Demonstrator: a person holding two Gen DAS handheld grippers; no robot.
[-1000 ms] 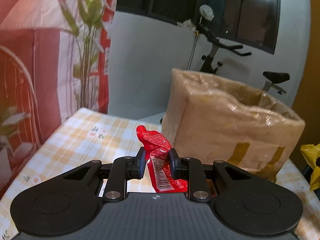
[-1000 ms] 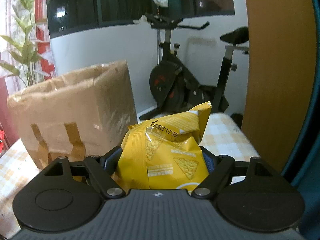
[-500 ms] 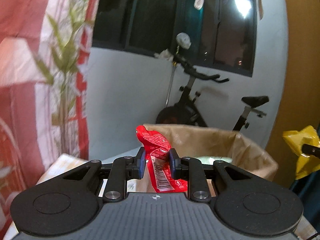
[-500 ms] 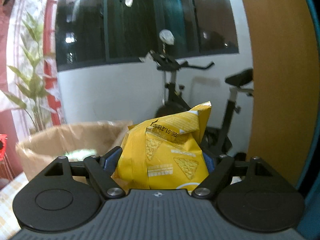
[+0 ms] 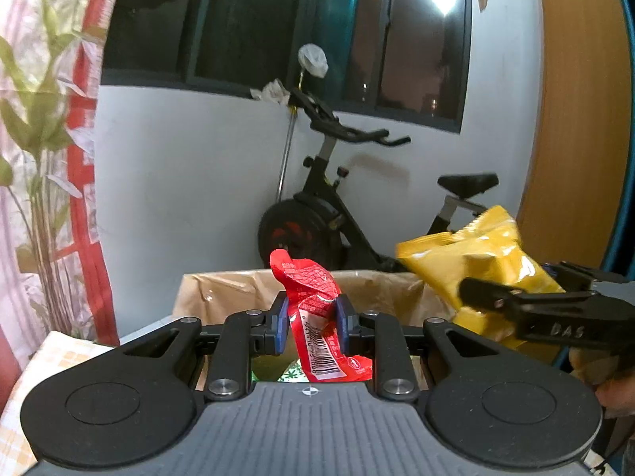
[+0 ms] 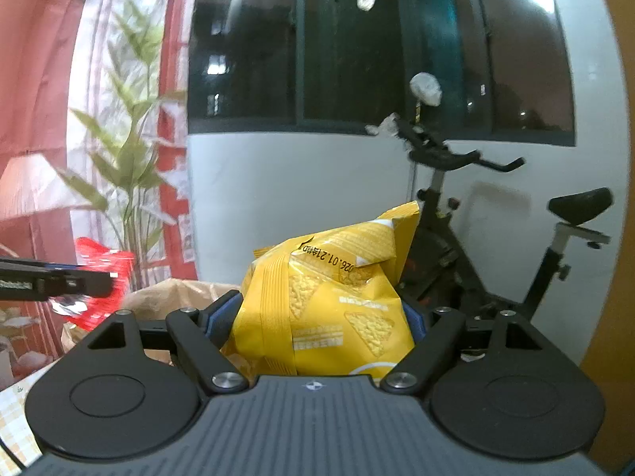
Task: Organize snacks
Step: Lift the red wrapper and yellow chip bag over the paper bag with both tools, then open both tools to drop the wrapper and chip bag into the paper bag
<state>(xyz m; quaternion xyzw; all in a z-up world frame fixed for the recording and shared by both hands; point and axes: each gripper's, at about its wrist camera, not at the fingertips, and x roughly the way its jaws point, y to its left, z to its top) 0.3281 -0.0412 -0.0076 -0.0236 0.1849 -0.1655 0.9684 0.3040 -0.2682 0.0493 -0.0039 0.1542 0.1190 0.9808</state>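
Two snacks in hand | left hand-held gripper pinches red packet narrowly | right hand-held gripper clamps yellow chip bag wide | both over open cardboard box | neither dropped yet; something green already lies inside

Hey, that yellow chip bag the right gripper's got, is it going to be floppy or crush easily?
The yellow chip bag looks puffy, so probably light for its size. Its creased film bulges between the right gripper pads, so likely soft and crushable. The glossy surface may be slippery.
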